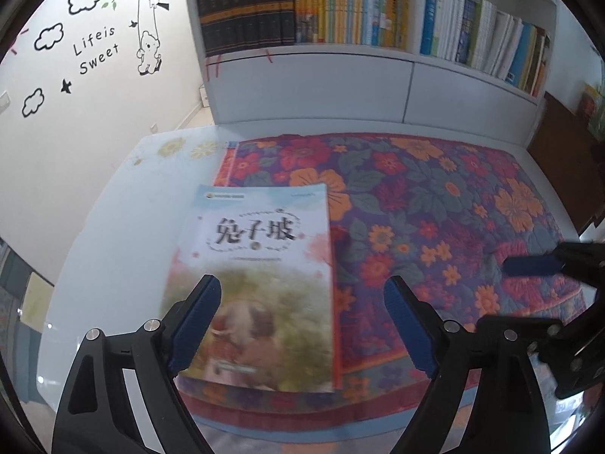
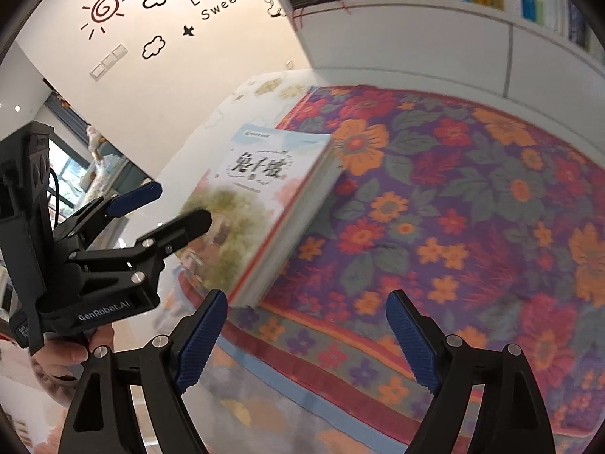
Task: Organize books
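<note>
A stack of books [image 1: 261, 283] is seen lying flat on a flowered quilt [image 1: 435, 204] spread over a white table [image 1: 124, 196], with both grippers held apart from it.

The left gripper [image 1: 302, 325] is shown with its blue-padded jaws spread wide above the near end of the stack, nothing pinched between them; the right gripper [image 2: 306, 340] is likewise spread wide and empty, just beside the stack's near corner. In the right wrist view the left gripper is seen from the side, gripped by a hand [image 2: 75, 352] at the lower left. The top cover carries a pale sky, Chinese title lettering and a green landscape. Behind the table, a white bookshelf [image 1: 378, 75] filled with upright volumes is visible, and a wall decal [image 1: 94, 49] reading "Life is Sweet" is set on the wall to the left.
</note>
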{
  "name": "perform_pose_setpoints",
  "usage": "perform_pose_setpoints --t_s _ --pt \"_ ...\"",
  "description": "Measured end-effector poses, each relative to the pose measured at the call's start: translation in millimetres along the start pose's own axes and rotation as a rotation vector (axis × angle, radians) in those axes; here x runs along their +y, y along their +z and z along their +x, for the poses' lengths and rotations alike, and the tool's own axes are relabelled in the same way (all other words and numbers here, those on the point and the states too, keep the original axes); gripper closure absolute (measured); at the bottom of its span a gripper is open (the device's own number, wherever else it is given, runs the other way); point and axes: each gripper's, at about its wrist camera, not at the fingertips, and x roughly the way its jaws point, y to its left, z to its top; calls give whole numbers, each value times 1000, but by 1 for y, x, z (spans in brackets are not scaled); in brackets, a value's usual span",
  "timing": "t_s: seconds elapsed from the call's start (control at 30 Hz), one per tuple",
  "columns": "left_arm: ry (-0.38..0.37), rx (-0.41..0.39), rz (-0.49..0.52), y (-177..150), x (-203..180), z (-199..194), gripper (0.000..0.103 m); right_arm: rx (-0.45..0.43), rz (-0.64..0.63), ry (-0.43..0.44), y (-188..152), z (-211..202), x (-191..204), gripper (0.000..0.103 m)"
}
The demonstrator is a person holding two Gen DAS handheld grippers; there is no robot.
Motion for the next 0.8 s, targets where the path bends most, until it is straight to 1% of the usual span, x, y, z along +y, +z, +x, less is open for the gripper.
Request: perform_pose_setpoints --t_s 0.1,0.13,0.17,0.27,0.33,0.37,0.43,0.47,0.57,0.63,0.67,0.7,0.73,0.8 --pt "10 -9 -12 -9 -16 0 16 -32 -29 -71 -11 -16 -9 18" --pt "2 -13 -27 -15 -22 0 15 -51 -39 -88 -16 -23 -12 18" --pt "-11 -14 -42 -20 -27 1 15 -77 -46 -103 -21 -29 -16 15" --pt "-27 10 -72 -34 -40 4 15 -161 -58 -199 -41 -44 -26 6" --pt "-33 30 -68 -45 -52 8 15 -200 -40 -256 -54 -49 -33 6" --pt "-30 37 -64 -49 -56 9 15 -209 -25 -289 -59 -50 -36 6" --pt "-16 55 -59 -60 -64 10 15 -220 -13 -327 -63 -48 -38 6" --pt "-21 60 -64 -65 -67 10 15 -220 -15 -350 -65 -47 -38 6" --pt "-19 73 -58 -78 -75 8 15 -228 12 -372 -70 -46 -40 6" --pt "-8 79 -21 -84 -81 7 15 -234 58 -356 -74 -46 -44 6" --pt "-17 82 1 -87 -84 7 15 -234 70 -358 -76 -46 -44 6" --pt "-35 84 20 -89 -85 6 15 -234 73 -366 -79 -46 -42 6" --pt "-36 82 19 -90 -85 6 15 -229 69 -376 -80 -45 -41 6" --pt "-10 75 17 -91 -83 5 15 -214 55 -388 -85 -43 -35 6"
